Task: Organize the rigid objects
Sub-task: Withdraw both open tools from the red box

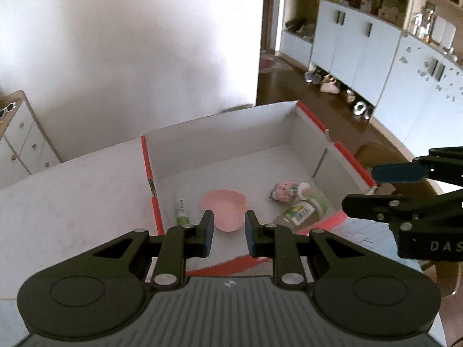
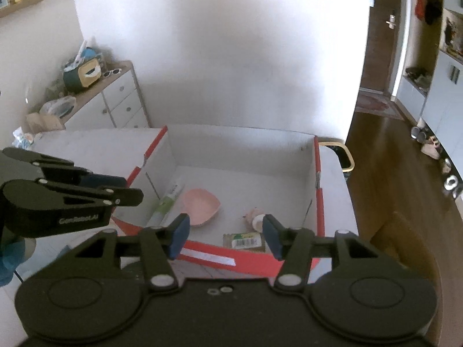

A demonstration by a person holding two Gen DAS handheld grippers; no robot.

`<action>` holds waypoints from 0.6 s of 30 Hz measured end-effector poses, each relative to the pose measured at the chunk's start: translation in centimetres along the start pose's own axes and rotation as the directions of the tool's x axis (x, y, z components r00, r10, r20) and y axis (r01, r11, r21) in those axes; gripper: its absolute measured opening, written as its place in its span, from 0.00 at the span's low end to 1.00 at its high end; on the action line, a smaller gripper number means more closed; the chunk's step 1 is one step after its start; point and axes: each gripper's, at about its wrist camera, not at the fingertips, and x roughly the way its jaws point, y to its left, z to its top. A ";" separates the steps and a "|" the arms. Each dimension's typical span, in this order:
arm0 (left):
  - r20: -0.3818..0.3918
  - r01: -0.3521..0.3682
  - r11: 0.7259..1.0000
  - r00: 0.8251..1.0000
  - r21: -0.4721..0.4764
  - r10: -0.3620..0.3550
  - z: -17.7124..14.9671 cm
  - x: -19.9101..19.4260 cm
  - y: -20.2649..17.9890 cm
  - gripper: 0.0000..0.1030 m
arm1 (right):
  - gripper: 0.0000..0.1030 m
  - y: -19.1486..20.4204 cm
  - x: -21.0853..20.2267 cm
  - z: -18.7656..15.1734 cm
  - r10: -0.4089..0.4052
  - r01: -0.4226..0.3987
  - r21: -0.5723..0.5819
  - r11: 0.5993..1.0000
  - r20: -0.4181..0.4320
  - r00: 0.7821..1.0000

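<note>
White cardboard box (image 1: pixel 231 144) with red rims already holds a pink heart-shaped dish (image 1: pixel 224 209), green tube (image 1: pixel 181 208) and labelled bottle (image 1: pixel 301 212); left gripper (image 1: pixel 228 231) nearly closed, right gripper (image 2: pixel 225 235) partly open, both empty above it, likely withdrawing.

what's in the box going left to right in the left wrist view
green tube by the left wall → pink heart-shaped dish → small pink toy figure → clear bottle with a green label, lying on its side near the right wall of the box
</note>
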 end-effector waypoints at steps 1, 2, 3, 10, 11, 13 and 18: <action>0.011 0.002 1.000 1.000 0.005 -0.002 -0.2 -0.4 0.0 0.21 | 0.56 0.1 -0.2 -0.2 -0.003 0.003 0.007 1.000 0.004 1.000; 0.020 0.003 1.000 1.000 0.013 -0.003 -0.5 -0.9 0.0 0.21 | 0.57 0.3 -0.5 -0.4 -0.005 0.005 0.011 1.000 0.008 1.000; 0.029 0.006 1.000 1.000 0.019 -0.007 -0.7 -1.3 0.0 0.21 | 0.57 0.5 -0.8 -0.6 -0.008 0.008 0.017 1.000 0.011 1.000; 0.089 0.047 0.998 0.995 0.033 -0.050 -2.6 -4.3 0.5 0.62 | 0.65 2.2 -2.9 -2.7 -0.016 0.014 0.047 0.999 0.039 0.999; 0.091 0.058 0.998 0.994 0.037 -0.061 -2.9 -4.6 0.6 0.62 | 0.68 2.4 -3.3 -3.0 -0.015 0.012 0.055 0.998 0.045 0.999; 0.093 0.077 0.997 0.992 0.031 -0.080 -3.5 -5.3 0.8 0.62 | 0.71 2.9 -4.0 -3.6 -0.013 0.009 0.066 0.998 0.057 0.998; 0.113 0.106 0.993 0.987 0.060 -0.112 -4.9 -6.8 0.8 0.64 | 0.80 4.2 -6.1 -5.0 -0.017 0.008 0.094 0.996 0.094 0.995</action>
